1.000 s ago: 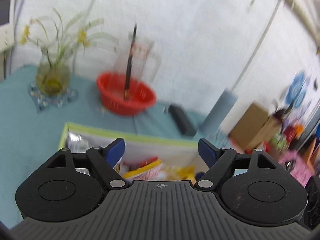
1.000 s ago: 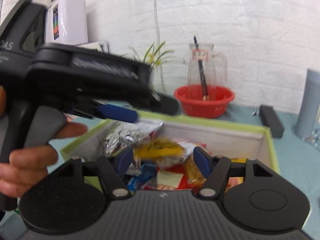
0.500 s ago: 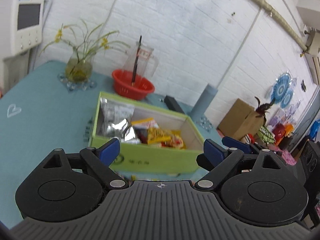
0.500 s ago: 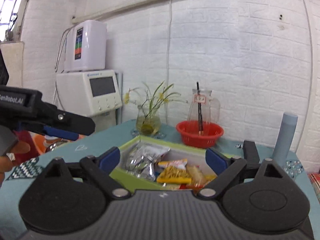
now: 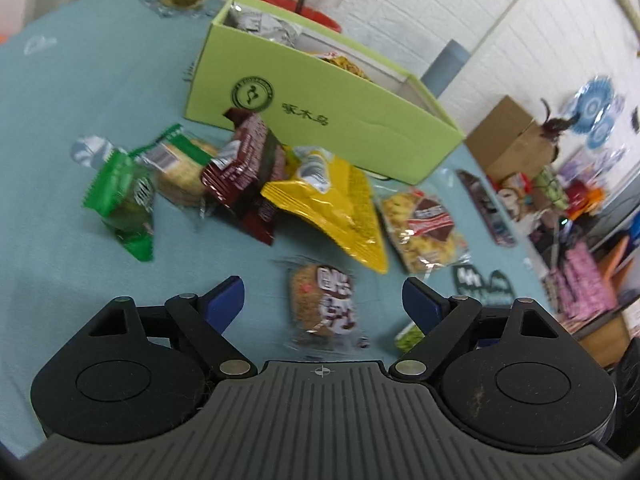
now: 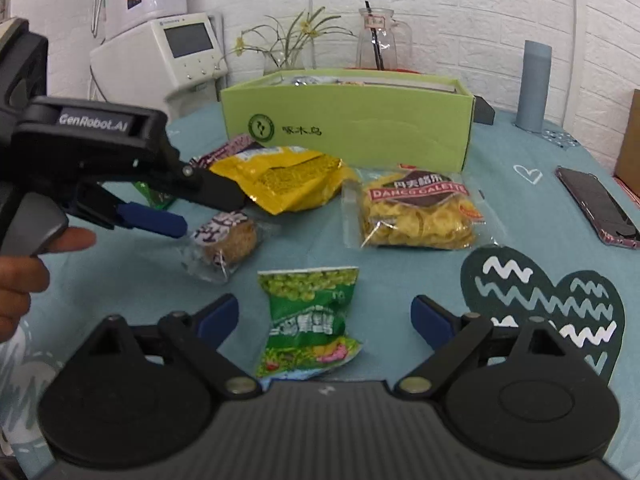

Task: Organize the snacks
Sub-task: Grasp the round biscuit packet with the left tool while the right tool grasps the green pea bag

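Snacks were scattered all over the teal tablecloth, in front of the green box. Nearest the right gripper was a green pea packet, lying flat right between its spread fingers, not pinched by anything. The left gripper had its fingers wide apart too, hovering over a round brown cake in a clear wrapper; in the right view one blue fingertip sat just beside that same cake, but I couldn't tell if it was touching.

Further out, a clear bag of yellow chips lay flat to the right, with a big yellow bag beside it, its far end near the box wall. From the left view there was a dark red packet propped against the box front, overlapping the yellow bag, then a cracker pack and a green packet off to the left.

The box stood toward the far edge and already had some silver packets and others inside. A phone lay near the right edge. Behind the box: a glass jug, a flower vase and a grey cylinder by the wall.
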`<state>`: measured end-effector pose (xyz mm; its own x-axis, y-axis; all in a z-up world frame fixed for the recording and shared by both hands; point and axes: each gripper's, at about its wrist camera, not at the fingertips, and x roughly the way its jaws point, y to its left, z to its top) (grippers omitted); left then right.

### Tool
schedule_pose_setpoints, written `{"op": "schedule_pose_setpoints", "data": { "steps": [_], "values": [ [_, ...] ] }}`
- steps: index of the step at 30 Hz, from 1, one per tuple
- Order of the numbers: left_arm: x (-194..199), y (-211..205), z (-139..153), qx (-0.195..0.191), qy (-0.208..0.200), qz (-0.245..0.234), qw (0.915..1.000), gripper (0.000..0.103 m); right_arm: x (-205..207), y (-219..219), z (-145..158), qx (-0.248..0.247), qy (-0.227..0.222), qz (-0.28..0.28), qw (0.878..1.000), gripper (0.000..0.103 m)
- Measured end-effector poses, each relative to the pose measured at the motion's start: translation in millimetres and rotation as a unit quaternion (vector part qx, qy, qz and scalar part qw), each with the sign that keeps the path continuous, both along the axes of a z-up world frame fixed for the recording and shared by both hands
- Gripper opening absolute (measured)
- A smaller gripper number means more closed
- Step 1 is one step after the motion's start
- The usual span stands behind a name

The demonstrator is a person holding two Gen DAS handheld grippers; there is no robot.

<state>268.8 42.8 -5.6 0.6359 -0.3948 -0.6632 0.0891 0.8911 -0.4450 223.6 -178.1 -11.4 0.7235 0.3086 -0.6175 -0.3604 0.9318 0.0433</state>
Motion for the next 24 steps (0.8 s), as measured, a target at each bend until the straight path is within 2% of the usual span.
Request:
{"op": "schedule_pose_setpoints", "data": {
  "steps": [2, 7, 11, 20, 23, 24],
  "values": [
    [-2, 1, 3, 0.016, -0.008, 0.007, 0.9998, 0.075, 3, -2, -2, -0.011, -0.003, -0.009, 1.0, 0.092],
    [-6, 3, 6, 0.016, -0.014, 0.005, 0.9998, 0.076, 11, -19, 1, -0.012, 0.002, -0.053, 0.998, 0.092],
    [-3, -7, 5, 0.016, -0.012, -0.014, 0.9997, 0.076, 5, -15, 1, -0.015, 0.005, -0.039, 0.999, 0.092],
    [-1, -35, -3, 0.112, -0.032, -0.032, 0.9927, 0.076, 3, -14, 0, -0.021, 0.001, -0.018, 1.0, 0.093],
    [3, -40, -9, 0.13, -0.025, -0.037, 0.9905, 0.072, 2, -12, 6, -0.031, 0.015, -0.014, 0.999, 0.092],
    [2, -40, -9, 0.131, -0.028, -0.037, 0.9903, 0.072, -3, -10, 8, -0.035, 0.002, -0.009, 0.999, 0.092]
  ]
}}
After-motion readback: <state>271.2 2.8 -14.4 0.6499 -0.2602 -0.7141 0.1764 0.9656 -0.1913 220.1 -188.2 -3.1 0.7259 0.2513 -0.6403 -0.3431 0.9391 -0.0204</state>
